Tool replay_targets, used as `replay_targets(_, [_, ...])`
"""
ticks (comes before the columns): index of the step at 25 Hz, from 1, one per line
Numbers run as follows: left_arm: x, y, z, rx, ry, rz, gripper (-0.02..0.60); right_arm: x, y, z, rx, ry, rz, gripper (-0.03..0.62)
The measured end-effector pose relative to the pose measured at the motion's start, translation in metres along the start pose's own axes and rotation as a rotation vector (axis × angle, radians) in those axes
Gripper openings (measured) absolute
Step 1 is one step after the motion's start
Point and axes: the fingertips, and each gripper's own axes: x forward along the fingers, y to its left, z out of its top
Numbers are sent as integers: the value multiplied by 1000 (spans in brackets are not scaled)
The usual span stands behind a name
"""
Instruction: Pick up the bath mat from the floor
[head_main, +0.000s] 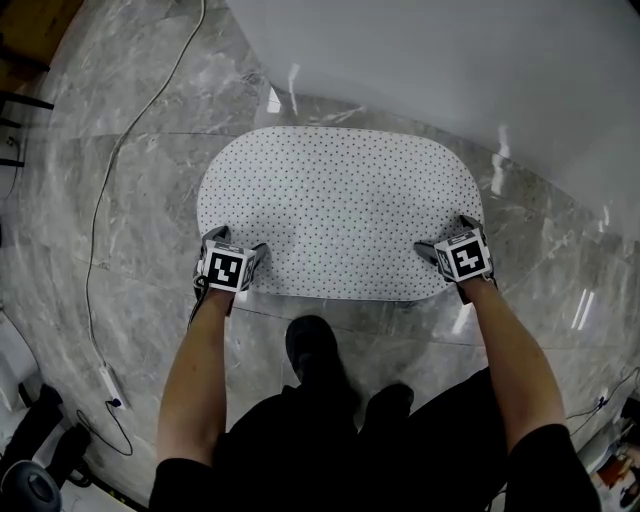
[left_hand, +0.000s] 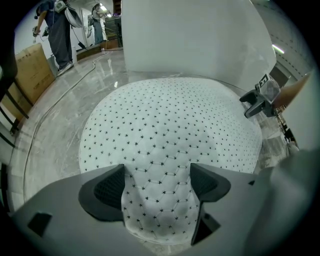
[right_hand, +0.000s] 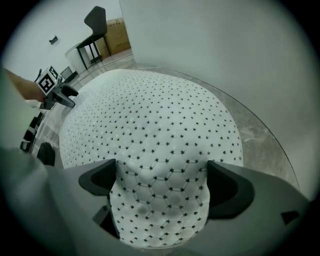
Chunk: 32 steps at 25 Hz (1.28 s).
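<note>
One bath mat, and it runs between both pairs of fingers. Two grippers: left gripper, right gripper. Two marker cubes, one apiece. Two forearms behind the fingers, and two dark shoes further back. One white cable outside the left fingers. One black chair far beyond the right fingers.

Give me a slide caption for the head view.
Left gripper and right gripper, jaws open, set at the near edge of the dotted white bath mat on a grey marble floor.
</note>
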Motion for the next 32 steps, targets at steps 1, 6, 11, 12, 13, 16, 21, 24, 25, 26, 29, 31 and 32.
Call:
replay_targets(1, [0,0,0,2,-1,-1,428,0,1,0,-1,1,-1,580])
replay_targets(6, [0,-6,2,36,-4,-16,391,-1,4,2,-18,1,2,556])
replay_targets(11, [0,-22,4,107,-9,-47,225,-3,12,5,-44,2,12,494])
replay_targets(12, [-1,-23,6,98,-19,-49,222,-4,13,5,-48,1,14,488])
replay_targets(13, [-3,-23,7,91,-25,-51,218,-4,15,5,-52,0,16,479])
replay_targets(16, [-5,-24,9,84,-27,-50,198,-5,21,6,-69,-8,23,432])
replay_targets(21, [-5,-29,9,73,-27,-59,147,-7,26,6,-92,-17,30,385])
replay_targets(24, [-4,-30,8,67,-41,-73,120,-7,28,7,-106,-20,36,353])
replay_targets(25, [-2,-30,7,61,-58,-88,113,-8,29,7,-111,-19,37,343])
replay_targets(26, [4,-30,6,51,-83,-107,109,-8,30,7,-115,-15,40,331])
replay_targets(29, [11,-30,2,44,-125,-124,78,-10,35,5,-128,2,52,282])
replay_targets(31, [6,-33,4,55,-123,-109,61,-11,35,4,-139,12,57,230])
replay_targets(32, [12,-30,2,62,-144,-109,58,-12,34,4,-146,18,56,144])
